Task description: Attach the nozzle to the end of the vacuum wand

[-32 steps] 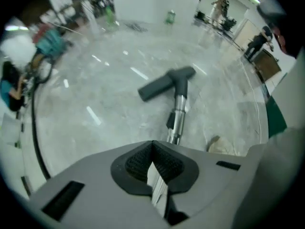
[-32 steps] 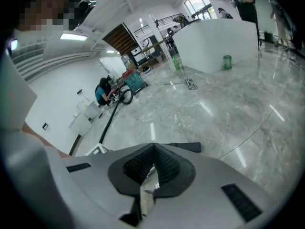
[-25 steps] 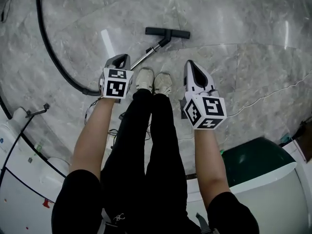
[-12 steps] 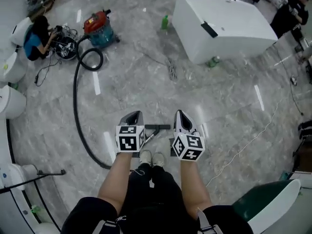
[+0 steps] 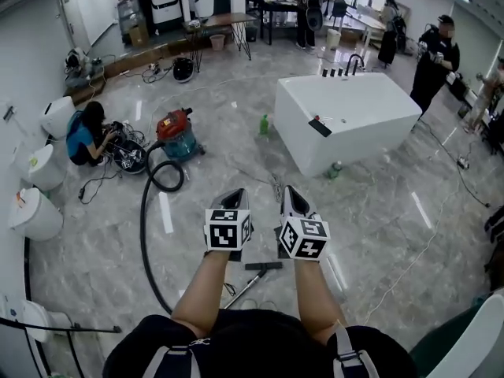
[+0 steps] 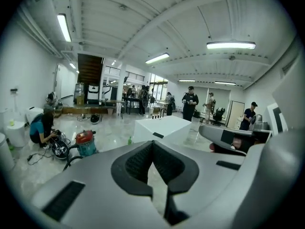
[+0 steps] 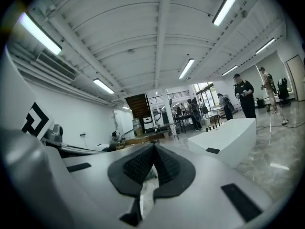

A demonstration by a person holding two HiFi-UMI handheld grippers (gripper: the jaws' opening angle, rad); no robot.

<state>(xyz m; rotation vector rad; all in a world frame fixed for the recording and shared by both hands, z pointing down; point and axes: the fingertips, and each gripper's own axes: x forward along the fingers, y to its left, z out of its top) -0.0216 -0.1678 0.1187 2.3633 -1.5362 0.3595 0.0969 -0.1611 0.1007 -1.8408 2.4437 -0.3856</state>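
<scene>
Both my grippers are up in front, side by side: left gripper (image 5: 234, 194) and right gripper (image 5: 291, 192), jaws shut tight, nothing in either. The nozzle (image 5: 263, 267) lies on the floor below, between my forearms, at the wand (image 5: 244, 284) tip, well apart from me. The hose (image 5: 145, 235) curves left to the vacuum (image 5: 177, 135). Bare floor runs ahead up to the tub (image 5: 346, 120) edge on the right.

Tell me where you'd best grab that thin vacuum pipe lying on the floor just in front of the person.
Probably the bare metal stretch of the pipe, just behind the wide black brush head. Come straight down and pinch across it: it lies flat on the floor, so only its top and sides are free, and it is slim there while the head looks too broad.
</scene>
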